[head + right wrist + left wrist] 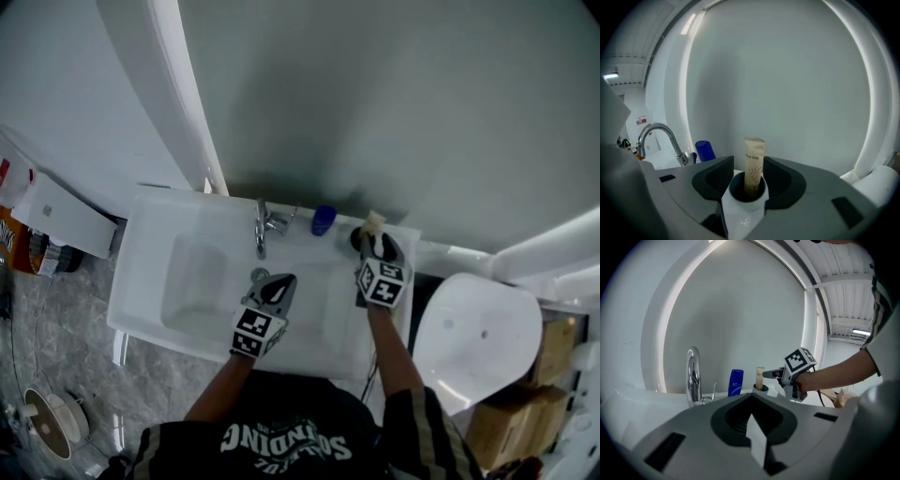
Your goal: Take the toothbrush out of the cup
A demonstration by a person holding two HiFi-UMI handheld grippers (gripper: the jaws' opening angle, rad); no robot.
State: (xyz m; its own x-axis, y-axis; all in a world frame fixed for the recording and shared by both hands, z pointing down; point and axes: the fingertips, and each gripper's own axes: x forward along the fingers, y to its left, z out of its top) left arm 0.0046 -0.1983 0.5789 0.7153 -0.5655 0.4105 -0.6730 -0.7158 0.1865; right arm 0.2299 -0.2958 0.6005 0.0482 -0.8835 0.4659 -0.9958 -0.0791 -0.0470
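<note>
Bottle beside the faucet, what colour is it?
The bottle is blue, clearest in the left gripper view.

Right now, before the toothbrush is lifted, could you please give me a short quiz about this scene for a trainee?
1. True or false: the jaws of the right gripper stand apart, one on each side of the cup.
2. What colour is the bottle beside the faucet?
3. Where is the wrapped toothbrush? A in the cup; B in the basin; C in the left gripper.
Key: 1 true; 2 blue; 3 A.
</note>
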